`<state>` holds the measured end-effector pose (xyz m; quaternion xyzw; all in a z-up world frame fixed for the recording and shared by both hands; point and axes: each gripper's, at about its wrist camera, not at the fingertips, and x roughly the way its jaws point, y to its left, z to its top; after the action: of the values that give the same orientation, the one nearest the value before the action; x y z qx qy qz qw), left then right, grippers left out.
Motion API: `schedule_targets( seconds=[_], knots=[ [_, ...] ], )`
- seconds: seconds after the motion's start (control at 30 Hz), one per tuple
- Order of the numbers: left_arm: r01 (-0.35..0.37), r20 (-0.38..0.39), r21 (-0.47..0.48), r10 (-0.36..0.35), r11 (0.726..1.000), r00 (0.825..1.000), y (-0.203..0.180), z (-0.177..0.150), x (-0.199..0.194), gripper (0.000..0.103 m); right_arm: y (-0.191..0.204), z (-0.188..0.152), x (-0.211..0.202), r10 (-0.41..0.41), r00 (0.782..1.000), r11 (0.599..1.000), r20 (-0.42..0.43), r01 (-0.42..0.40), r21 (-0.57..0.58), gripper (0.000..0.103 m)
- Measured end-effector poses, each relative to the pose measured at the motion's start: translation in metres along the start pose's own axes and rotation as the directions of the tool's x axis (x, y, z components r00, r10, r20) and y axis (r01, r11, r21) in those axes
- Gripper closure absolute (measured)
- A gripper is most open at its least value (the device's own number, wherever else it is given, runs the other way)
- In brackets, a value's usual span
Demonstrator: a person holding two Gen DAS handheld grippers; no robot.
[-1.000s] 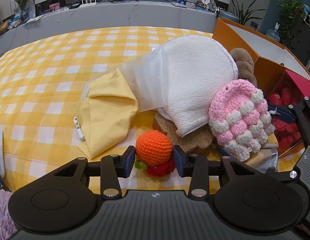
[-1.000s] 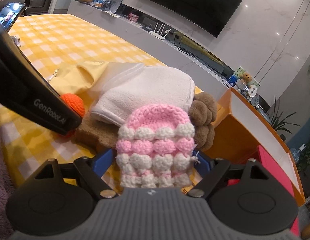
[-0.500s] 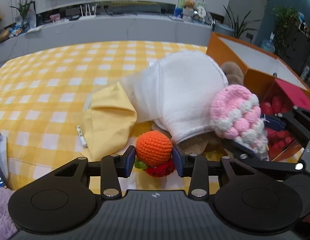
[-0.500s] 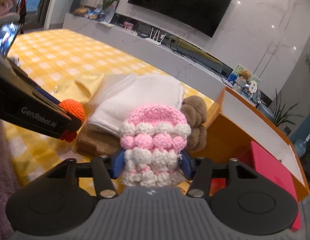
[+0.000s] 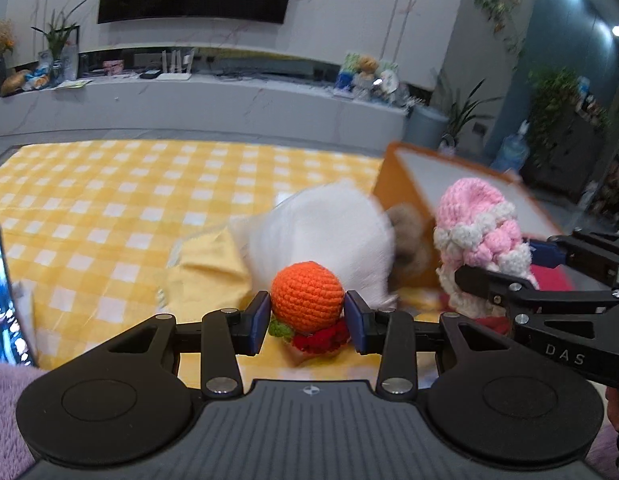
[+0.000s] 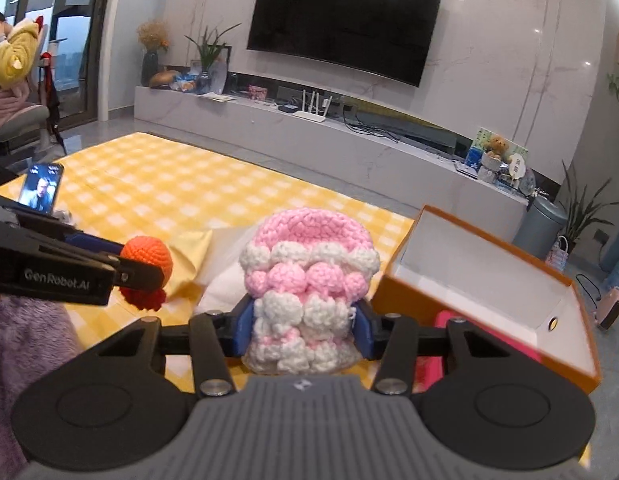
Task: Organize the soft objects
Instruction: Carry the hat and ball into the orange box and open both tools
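Observation:
My left gripper [image 5: 307, 314] is shut on an orange crochet ball with a red and green base [image 5: 307, 294], held above the yellow checked cloth. My right gripper [image 6: 305, 330] has its jaws closing on a pink and white crochet hat [image 6: 309, 256]. The blue pads press the hat's lower sides, and it hangs in the air. In the left wrist view the hat [image 5: 473, 220] is to the right of the ball. Under both lie a white towel [image 5: 321, 232], a yellow cloth [image 5: 205, 268] and a brown plush toy [image 5: 405, 232].
An open orange box [image 6: 489, 280] with white inner walls stands on the right, with something pink-red [image 6: 493, 344] inside. A phone [image 6: 41, 188] stands at the left of the table [image 6: 157, 184]. A purple fuzzy sleeve [image 6: 25, 340] shows at the lower left. A person sits far left.
Both grippers have risen with their things, and the table has dropped lower in view. The right jaws closed in on the pink hat and lifted it off the pile.

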<state>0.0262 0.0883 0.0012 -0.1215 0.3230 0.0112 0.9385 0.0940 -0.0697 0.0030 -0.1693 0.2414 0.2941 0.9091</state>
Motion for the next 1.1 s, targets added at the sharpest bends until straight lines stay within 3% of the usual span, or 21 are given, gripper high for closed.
schedule_targets(
  seconds=[0.2, 0.3, 0.57, 0.77, 0.97, 1.1],
  knots=[
    [0.094, 0.041, 0.031, -0.096, 0.995, 0.995, -0.034, 0.033, -0.009, 0.058, -0.043, 0.036, -0.031, 0.030, 0.996, 0.999, -0.089, -0.034, -0.042, 0.054],
    [0.148, 0.049, 0.042, -0.150, 0.988, 0.988, -0.049, 0.050, -0.008, 0.058, -0.061, 0.055, -0.042, 0.002, 0.990, 0.995, -0.144, -0.017, -0.100, 0.054],
    [0.226, 0.076, 0.112, -0.235, 0.968, 0.969, -0.093, 0.095, 0.012, 0.058, -0.110, 0.094, -0.031, -0.059, 0.951, 0.983, -0.304, 0.002, -0.182, 0.053],
    [0.281, 0.058, 0.126, -0.290, 0.951, 0.955, -0.112, 0.118, 0.047, 0.058, -0.149, 0.102, 0.004, -0.066, 0.957, 0.994, -0.282, 0.038, -0.104, 0.053],
    [0.317, -0.024, 0.192, -0.319, 0.929, 0.948, -0.122, 0.152, 0.094, 0.058, -0.186, 0.092, 0.060, -0.035, 0.949, 0.997, -0.312, 0.055, 0.054, 0.053],
    [0.328, -0.161, 0.215, -0.298, 0.920, 0.941, -0.130, 0.164, 0.149, 0.058, -0.202, 0.089, 0.100, -0.011, 0.923, 0.995, -0.385, 0.047, 0.086, 0.053]
  ],
)
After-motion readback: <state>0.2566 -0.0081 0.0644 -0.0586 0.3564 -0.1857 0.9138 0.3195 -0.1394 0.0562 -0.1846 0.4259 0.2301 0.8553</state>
